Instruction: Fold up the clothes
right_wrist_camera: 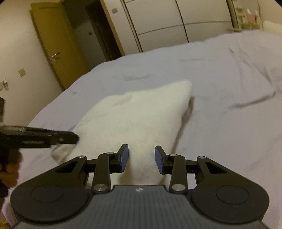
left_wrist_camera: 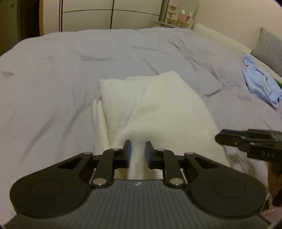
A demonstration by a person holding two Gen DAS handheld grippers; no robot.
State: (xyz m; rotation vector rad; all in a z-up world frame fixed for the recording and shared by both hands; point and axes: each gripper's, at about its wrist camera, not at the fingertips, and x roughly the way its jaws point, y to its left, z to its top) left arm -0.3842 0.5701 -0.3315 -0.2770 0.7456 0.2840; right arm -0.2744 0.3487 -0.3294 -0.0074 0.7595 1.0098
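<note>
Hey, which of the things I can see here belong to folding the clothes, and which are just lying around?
Job:
white towel
left gripper
right gripper
blue garment, maybe next

Lying about:
grey cushion
shelf clutter

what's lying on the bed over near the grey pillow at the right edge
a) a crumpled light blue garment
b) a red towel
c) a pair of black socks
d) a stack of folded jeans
a: the left wrist view shows a crumpled light blue garment on the bed just below the grey pillow, well apart from the folded white towel.
</note>
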